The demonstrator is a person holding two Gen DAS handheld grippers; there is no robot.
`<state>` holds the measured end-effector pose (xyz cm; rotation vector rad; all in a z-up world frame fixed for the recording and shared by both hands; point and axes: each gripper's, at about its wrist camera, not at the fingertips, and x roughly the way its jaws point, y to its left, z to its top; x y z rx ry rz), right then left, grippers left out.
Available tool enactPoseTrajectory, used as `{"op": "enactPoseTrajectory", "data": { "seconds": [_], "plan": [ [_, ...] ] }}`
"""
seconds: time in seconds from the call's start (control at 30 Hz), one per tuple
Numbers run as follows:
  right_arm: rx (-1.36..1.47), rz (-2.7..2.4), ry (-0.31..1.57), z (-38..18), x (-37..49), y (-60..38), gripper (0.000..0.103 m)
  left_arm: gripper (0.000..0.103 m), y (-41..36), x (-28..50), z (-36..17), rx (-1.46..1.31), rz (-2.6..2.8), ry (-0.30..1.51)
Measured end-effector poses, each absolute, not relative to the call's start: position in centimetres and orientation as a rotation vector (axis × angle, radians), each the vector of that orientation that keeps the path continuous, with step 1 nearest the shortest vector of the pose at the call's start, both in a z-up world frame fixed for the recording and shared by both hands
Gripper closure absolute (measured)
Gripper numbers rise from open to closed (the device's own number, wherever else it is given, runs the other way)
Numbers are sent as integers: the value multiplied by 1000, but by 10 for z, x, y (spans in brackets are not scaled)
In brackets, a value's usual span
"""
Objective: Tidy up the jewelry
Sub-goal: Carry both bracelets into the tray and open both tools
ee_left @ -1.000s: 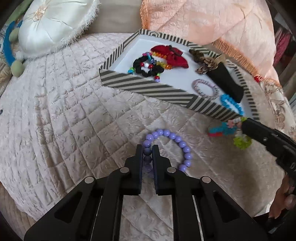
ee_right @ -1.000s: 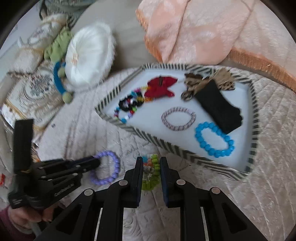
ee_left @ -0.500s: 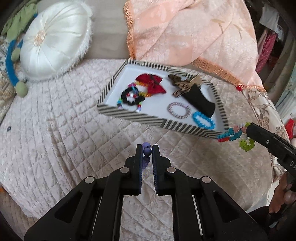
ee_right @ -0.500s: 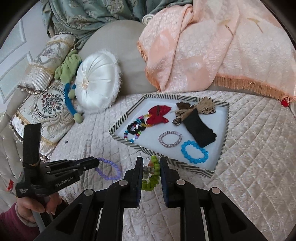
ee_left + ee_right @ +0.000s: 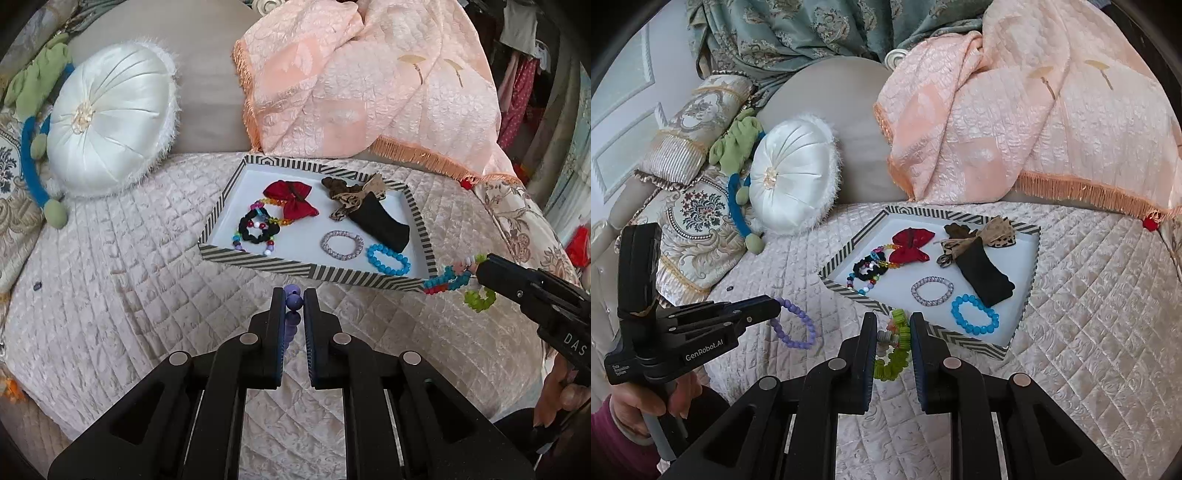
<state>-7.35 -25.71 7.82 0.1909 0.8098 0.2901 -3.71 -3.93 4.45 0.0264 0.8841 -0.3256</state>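
My left gripper [image 5: 294,295] is shut on a purple bead bracelet [image 5: 293,303] and holds it in the air above the quilted bed; the bracelet hangs as a loop in the right wrist view [image 5: 796,325]. My right gripper [image 5: 893,321] is shut on a bunch of green and multicoloured bracelets [image 5: 895,349], also lifted; they show in the left wrist view [image 5: 458,280] just off the tray's near right corner. The striped tray [image 5: 295,264] lies beyond both grippers and holds a blue bead bracelet [image 5: 388,258], a silver bracelet [image 5: 341,245], a red bow [image 5: 291,201], a black scrunchie with colourful beads [image 5: 256,229] and a black pouch [image 5: 382,225].
A white round cushion [image 5: 110,122] lies at the back left. A peach fringed blanket [image 5: 369,81] is draped behind the tray. Patterned pillows [image 5: 690,229] and a green and blue plush toy [image 5: 738,147] sit at the far left. The quilted bedspread [image 5: 129,280] surrounds the tray.
Both grippers have lifted up and back from the bed, each carrying its bracelets. The purple bracelet left the quilt and now hangs from the left gripper. The tray looks smaller and farther.
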Motion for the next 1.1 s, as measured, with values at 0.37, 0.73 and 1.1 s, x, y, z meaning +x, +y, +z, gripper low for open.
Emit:
{"op": "enactPoseTrajectory", "data": {
  "seconds": [0.37, 0.73, 1.1],
  "plan": [
    [185, 293, 810, 81, -74, -256, 86, 95, -43, -34, 53, 41, -322, 864],
    [180, 287, 822, 80, -63, -259, 86, 95, -49, -17, 57, 62, -309, 861],
    [185, 280, 853, 67, -41, -264, 86, 95, -66, 4, 55, 92, -305, 864]
  ]
}}
